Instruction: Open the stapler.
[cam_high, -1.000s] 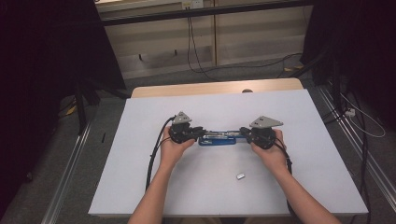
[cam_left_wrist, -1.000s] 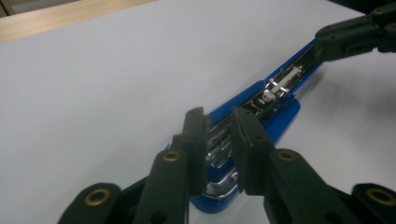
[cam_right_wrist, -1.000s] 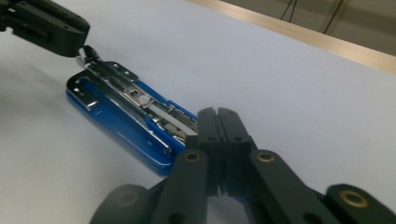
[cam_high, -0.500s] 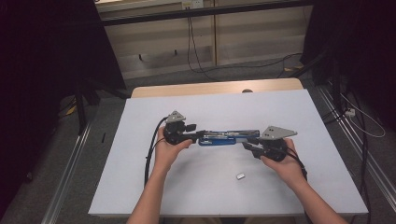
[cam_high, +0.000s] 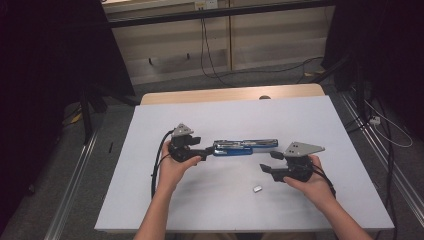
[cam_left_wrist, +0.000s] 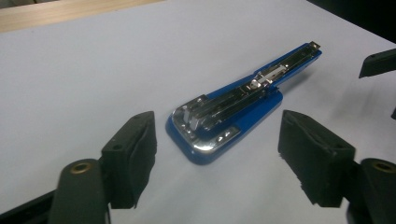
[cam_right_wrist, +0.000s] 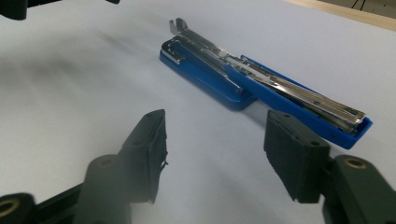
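From above, we see the stapler lying opened out flat mid-table, our left gripper at its left end and our right gripper near its right end, both having just been opening, holding nothing. A small metal piece lies toward the near edge. In the left gripper view the stapler lies just beyond the spread jaws. In the right gripper view the stapler lies farther ahead.

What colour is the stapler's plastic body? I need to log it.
Blue, with silver metal inner parts; the stapler lies opened flat on the table, clearest in the left gripper view.

White table, opened blue stapler
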